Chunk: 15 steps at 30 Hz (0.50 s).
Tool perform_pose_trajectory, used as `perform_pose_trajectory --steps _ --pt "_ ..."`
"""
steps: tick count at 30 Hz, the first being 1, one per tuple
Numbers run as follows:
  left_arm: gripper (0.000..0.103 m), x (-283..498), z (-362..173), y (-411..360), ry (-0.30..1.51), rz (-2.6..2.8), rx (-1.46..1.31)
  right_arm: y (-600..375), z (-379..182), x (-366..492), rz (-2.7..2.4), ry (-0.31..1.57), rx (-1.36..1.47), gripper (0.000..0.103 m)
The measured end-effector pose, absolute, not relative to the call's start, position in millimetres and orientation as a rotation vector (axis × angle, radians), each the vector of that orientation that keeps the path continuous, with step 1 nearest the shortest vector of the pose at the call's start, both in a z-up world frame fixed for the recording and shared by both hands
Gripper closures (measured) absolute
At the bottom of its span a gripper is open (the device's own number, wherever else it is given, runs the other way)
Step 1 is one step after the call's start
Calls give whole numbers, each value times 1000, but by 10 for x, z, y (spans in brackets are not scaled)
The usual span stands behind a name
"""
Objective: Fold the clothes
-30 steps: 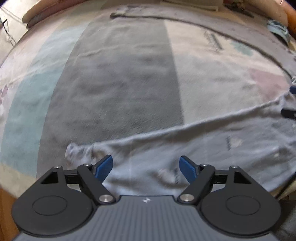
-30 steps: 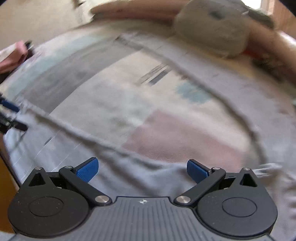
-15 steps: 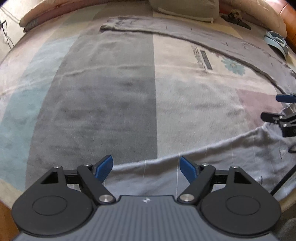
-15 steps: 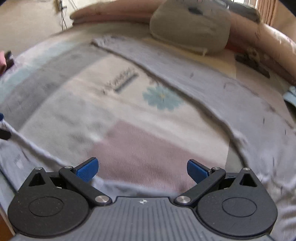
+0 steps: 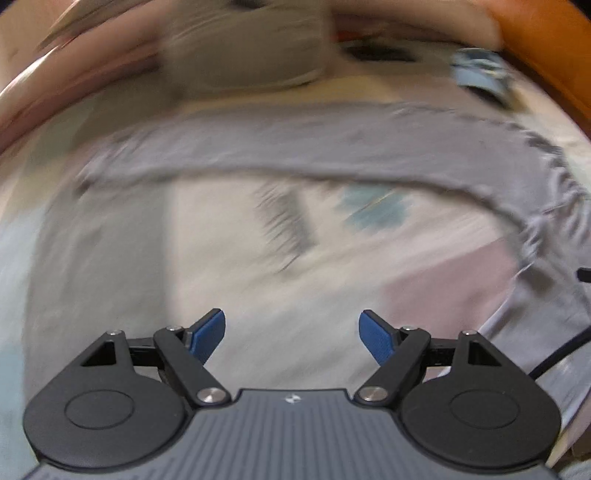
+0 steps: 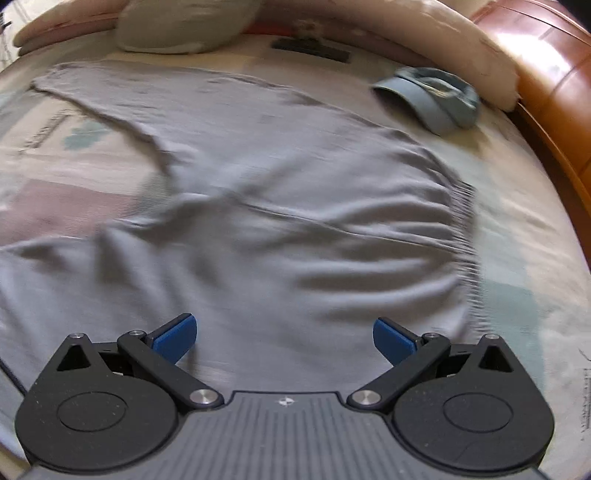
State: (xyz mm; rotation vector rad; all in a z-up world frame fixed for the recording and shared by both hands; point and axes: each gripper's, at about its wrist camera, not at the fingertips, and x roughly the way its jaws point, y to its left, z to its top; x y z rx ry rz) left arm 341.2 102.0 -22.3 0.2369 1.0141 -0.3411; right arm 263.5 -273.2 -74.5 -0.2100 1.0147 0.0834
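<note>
Now both cameras have swung from the near leg toward the far one: the grey knit trousers (image 6: 295, 192) lie unfolded across the patchwork bedspread (image 5: 280, 288), left gripper (image 5: 291, 334) and right gripper (image 6: 284, 338) spread wide, empty, so folding hasn't begun.

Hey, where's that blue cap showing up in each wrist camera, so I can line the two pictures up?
Left wrist: the blue cap is a blurred patch at upper right, beyond the grey sweatpants.
Right wrist: the cap lies sharp at upper right, on the bed past the sweatpants, apart from them.
Shared landmark: the grey pillow at the top of both views.
</note>
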Motion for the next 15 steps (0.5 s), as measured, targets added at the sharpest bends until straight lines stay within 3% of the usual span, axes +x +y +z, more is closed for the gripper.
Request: perform_pose_trajectory --steps 6,15 --pt "23 3823 -201 -169 919 -609 266 -3112 -897 2620 131 1010 -175 0" --pt "22 4111 -771 -1319 960 -690 504 -3249 -963 2476 166 973 -101 0"
